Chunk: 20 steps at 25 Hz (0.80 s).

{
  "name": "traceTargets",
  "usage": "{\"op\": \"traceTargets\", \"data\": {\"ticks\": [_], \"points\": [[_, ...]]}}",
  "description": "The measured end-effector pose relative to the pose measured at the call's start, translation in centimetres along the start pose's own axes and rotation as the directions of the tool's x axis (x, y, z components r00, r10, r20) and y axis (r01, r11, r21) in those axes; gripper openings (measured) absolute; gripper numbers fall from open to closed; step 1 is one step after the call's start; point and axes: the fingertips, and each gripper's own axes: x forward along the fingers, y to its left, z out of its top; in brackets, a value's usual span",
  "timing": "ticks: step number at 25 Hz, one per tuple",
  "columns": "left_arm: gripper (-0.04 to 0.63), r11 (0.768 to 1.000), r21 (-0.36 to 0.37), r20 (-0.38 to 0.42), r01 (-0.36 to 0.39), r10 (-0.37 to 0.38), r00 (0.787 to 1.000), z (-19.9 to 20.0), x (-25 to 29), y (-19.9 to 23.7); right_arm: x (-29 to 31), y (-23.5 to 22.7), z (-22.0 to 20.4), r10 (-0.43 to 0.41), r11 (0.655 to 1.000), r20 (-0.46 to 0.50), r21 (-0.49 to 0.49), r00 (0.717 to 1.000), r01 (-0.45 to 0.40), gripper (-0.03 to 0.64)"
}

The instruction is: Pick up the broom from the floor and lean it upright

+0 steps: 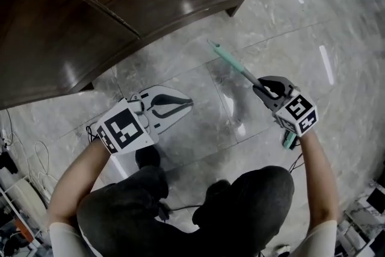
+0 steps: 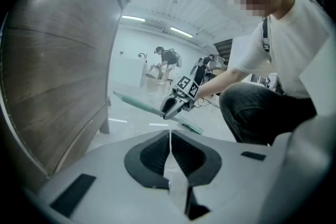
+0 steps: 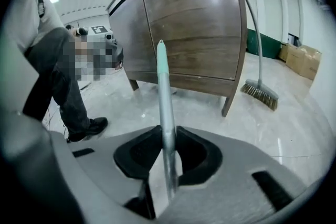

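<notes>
The broom [image 1: 237, 66] is off the floor [image 1: 198, 123], in front of the cabinet [image 1: 90, 9], with the shaft slanted and its teal-tipped end aimed toward a cabinet leg. The other end sticks out behind the right gripper [image 1: 262, 89] on the side away from the cabinet, and whether that is the head cannot be told. The right gripper's jaws are clamped on the grey shaft, which runs straight up between the pads in the right gripper view. The left gripper [image 1: 187, 104] is seen further along the cabinet front with jaws together and nothing between them, well apart from the broom. The step in hand is judged to be the raise toward upright. For this the clamp should be held firm, since a thin round shaft is likely to twist or slide in the pads. The tipped end should be swung up while the low end is set on the floor near the cabinet, and the upper shaft is then laid against the wood at a slight angle. The glossy stone floor looks slippery, so the foot of the broom may skid if the lean is too shallow. The left gripper could be opened and used to steady the shaft higher up before release. A second broom [image 3: 258, 91] is leaned at the cabinet's corner and should be given room.
</notes>
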Motion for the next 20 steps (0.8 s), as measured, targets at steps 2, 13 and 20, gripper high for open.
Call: {"op": "traceTargets", "data": {"ticks": [2, 13, 20], "points": [[0.012, 1.000, 0.014, 0.009, -0.002, 0.002, 1.000, 1.8, -0.4, 0.8, -1.4, -0.8, 1.7, -0.018, 1.000, 0.023, 0.023, 1.000, 0.018, 0.086], [0.012, 0.997, 0.009, 0.088, -0.079, 0.078, 0.993, 11.1, -4.2, 1.5, -7.1, -1.9, 10.5, -0.051, 0.991, 0.106, 0.128, 0.993, 0.037, 0.080], [0.012, 0.986, 0.074, 0.095, -0.149, 0.141, 0.985, 15.6, -5.8, 0.8, -8.1, -1.9, 14.3, -0.071, 0.984, 0.103, 0.173, 0.992, 0.053, 0.077]]}}
